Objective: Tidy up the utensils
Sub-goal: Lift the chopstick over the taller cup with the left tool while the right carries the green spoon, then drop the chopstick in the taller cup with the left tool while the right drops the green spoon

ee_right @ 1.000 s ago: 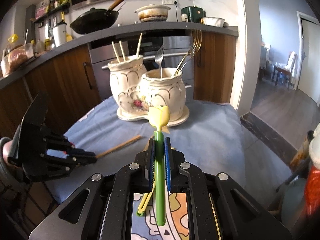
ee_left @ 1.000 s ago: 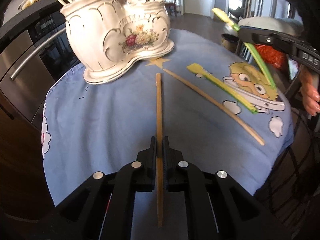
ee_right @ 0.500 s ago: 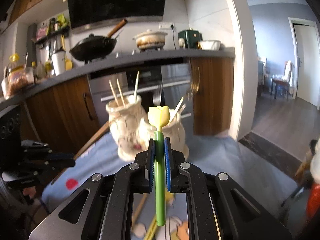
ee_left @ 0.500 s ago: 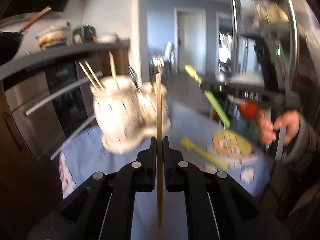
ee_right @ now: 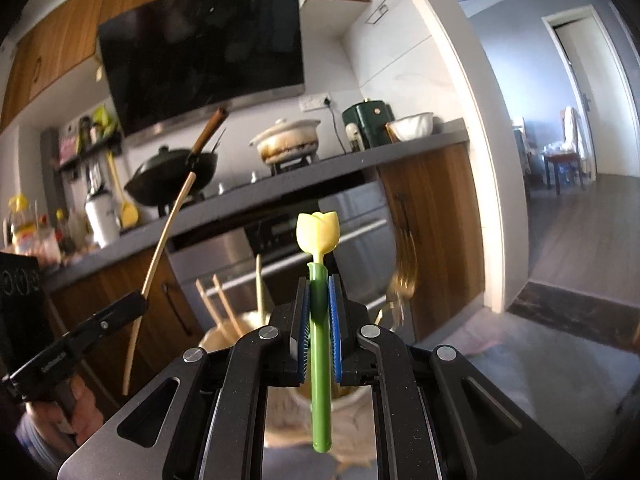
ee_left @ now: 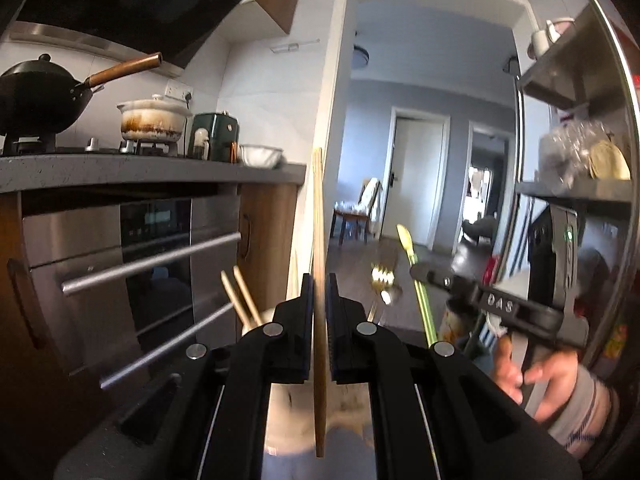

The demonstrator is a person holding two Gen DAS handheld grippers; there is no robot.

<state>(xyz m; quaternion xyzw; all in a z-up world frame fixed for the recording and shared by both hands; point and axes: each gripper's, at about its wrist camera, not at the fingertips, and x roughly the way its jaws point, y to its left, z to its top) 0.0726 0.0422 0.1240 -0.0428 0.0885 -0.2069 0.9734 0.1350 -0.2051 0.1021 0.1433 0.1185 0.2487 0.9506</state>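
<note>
Left gripper [ee_left: 319,280]: clamping slim wooden chopstick [ee_left: 319,216], now lifted off the tablecloth above the cream ceramic holder [ee_right: 248,332], ready for insertion.

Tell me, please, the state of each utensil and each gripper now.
left gripper: shut on the wooden chopstick.
wooden chopstick: held upright, off the table.
right gripper: shut on the green utensil.
green utensil: held upright, yellow tulip end up.
ceramic holder: holds chopsticks and forks.
</note>
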